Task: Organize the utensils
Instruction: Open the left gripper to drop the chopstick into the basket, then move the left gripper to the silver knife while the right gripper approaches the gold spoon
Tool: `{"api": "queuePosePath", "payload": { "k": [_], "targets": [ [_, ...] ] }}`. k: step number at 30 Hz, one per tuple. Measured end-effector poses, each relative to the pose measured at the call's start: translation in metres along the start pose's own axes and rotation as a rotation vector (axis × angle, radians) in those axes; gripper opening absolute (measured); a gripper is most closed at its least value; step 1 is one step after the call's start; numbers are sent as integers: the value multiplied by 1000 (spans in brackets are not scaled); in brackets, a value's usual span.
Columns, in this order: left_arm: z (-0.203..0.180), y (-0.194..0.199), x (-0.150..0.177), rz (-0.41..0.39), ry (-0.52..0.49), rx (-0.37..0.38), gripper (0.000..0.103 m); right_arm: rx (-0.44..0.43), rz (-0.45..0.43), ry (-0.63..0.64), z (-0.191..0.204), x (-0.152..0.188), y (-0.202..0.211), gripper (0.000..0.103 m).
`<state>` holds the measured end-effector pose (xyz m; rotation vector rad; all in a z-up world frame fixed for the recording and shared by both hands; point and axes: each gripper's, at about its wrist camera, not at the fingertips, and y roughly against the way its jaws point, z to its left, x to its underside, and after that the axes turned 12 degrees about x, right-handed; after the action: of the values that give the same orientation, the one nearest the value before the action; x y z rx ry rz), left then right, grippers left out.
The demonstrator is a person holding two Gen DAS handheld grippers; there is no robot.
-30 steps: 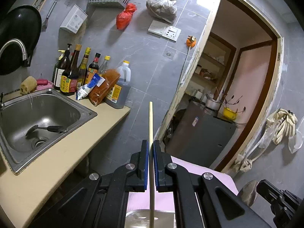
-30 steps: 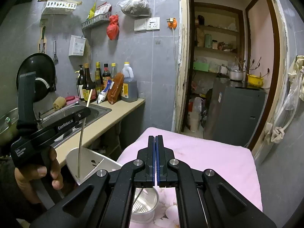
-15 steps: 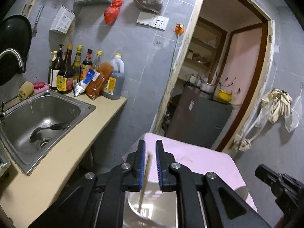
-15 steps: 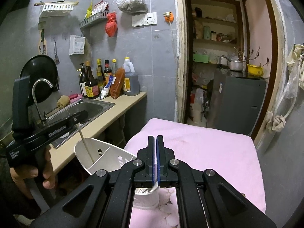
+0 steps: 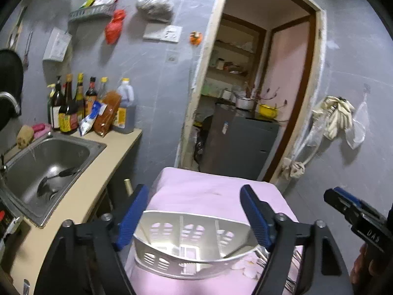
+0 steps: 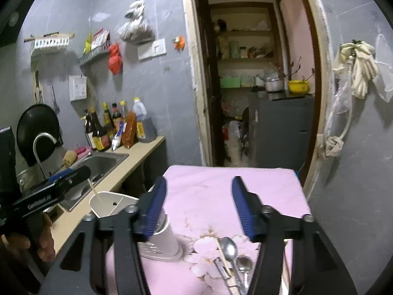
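Utensils (image 6: 231, 258) w/ white caddy (image 5: 191, 243) on pink tablecloth (image 6: 221, 186) beside sink counter (image 5: 81, 191); both jaws apart.

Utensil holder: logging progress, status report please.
Left gripper open above white utensil holder. Right gripper open, empty. Chopstick in holder; spoons remain on pink cloth.

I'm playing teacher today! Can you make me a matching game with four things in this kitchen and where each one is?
Things: 1 white holder; 2 spoons; 3 black ladle; 4 sauce bottles.
Places: a in the sink; b on the counter; c upright on the pink cloth; d lying flat on the pink cloth.
Pairs: 1-c, 2-d, 3-a, 4-b.
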<state>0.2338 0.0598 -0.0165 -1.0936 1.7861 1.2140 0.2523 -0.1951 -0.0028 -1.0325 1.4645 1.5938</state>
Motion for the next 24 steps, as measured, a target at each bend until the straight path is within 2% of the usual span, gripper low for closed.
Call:
{"api": "queuePosePath", "payload": {
  "k": [2, 4, 6, 9, 18, 24],
  "targets": [
    [-14, 5, 0, -9, -22, 5, 85, 19, -19, -12, -12, -2, 8, 70],
    [-26, 9, 0, -25, -35, 1, 96, 36, -42, -22, -24, -4, 16, 78],
    [-37, 14, 1, -51, -46, -8, 101, 55, -67, -19, -35, -7, 24, 89],
    [-55, 17, 2, -72, -60, -7, 101, 78, -102, -29, -52, -7, 36, 99],
    [-106, 12, 16, -60, -99, 35, 102, 137, -93, -24, -98, 0, 49, 101],
    [-130, 7, 32, -57, -101, 28, 102, 144, -66, -29, -129, 10, 47, 101]
  ]
}}
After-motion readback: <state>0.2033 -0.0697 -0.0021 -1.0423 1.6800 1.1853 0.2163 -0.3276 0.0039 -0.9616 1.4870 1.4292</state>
